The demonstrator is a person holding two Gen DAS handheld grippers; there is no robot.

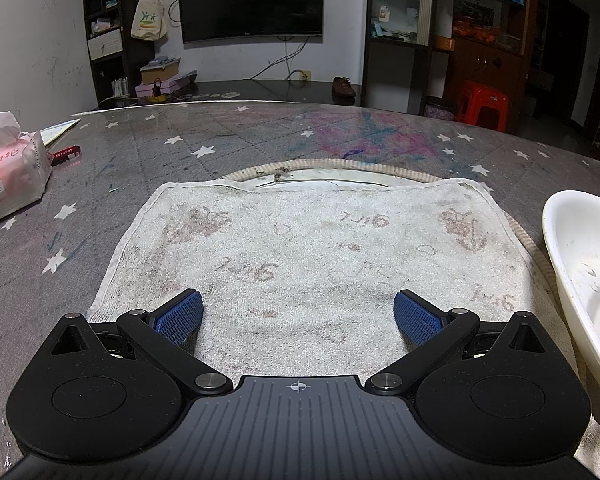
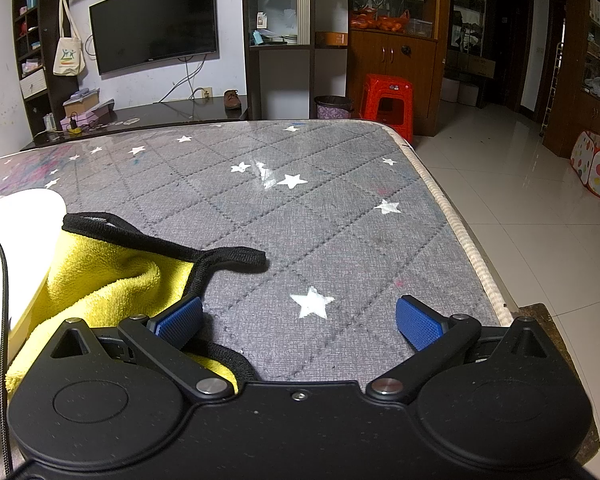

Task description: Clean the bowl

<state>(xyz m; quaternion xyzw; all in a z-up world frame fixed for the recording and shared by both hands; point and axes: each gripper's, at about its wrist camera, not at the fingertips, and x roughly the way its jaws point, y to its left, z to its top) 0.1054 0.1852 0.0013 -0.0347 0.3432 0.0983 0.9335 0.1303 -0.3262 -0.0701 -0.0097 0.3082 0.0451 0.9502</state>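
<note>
Left wrist: bowl (image 1: 580, 276) right of open left claw (image 1: 298, 316), apart.

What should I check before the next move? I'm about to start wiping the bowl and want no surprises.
1. Left gripper open and empty: ok.
2. Right gripper open and empty: ok.
3. Yellow cloth within the right gripper's reach, by its left finger: ok.
4. Bowl in view, residue inside: ok.
5. Bowl steadied by either gripper: not ok.
6. White towel lying flat under the left gripper: ok.
</note>
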